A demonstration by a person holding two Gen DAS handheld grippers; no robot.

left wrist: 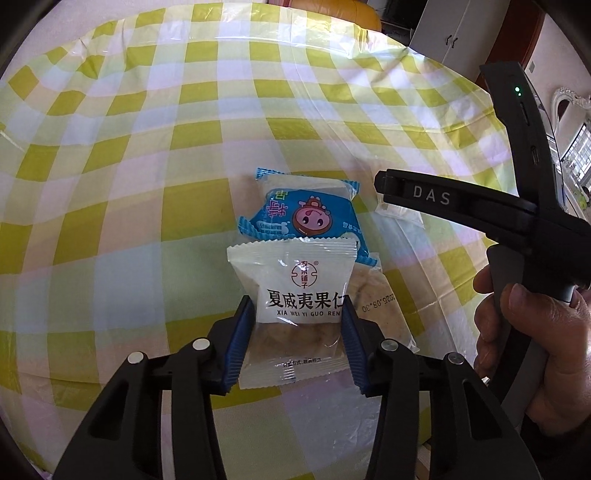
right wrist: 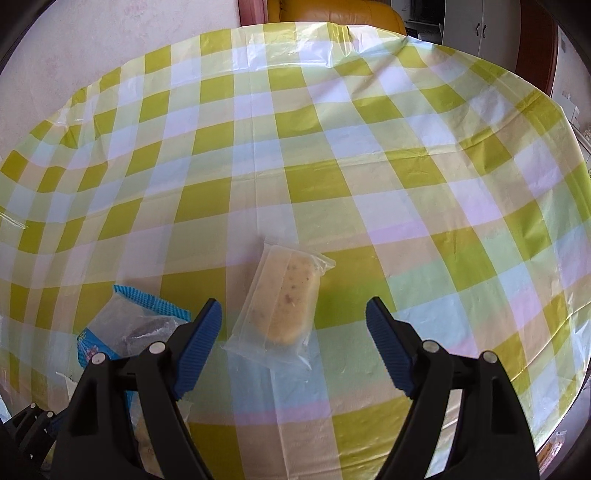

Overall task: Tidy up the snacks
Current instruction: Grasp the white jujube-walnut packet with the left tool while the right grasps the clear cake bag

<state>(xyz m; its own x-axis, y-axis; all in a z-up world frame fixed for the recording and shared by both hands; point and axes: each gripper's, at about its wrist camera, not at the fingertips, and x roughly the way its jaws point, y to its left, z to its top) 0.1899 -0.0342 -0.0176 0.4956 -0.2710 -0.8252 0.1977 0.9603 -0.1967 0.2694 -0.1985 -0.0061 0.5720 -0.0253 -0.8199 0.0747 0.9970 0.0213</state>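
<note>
A white snack packet with black Chinese print (left wrist: 295, 280) lies on the checked tablecloth (left wrist: 147, 147). My left gripper (left wrist: 297, 302) is shut on it, with both blue pads pressing its sides. The packet overlaps a blue cartoon packet (left wrist: 303, 214) and a clear packet with a printed date (left wrist: 373, 295). In the right wrist view a clear packet holding a pale yellow bar (right wrist: 284, 302) lies lengthwise between the wide-apart fingers of my right gripper (right wrist: 293, 302), which is open and not touching it. That gripper's black finger (left wrist: 432, 195) and a hand (left wrist: 535, 332) show in the left view.
The blue packet (right wrist: 129, 314) lies just left of the right gripper's left finger. An orange chair (right wrist: 332, 14) stands behind the table's far edge, and a white cabinet (right wrist: 476, 26) is at the back right. The tablecloth (right wrist: 332, 147) drops off at the right.
</note>
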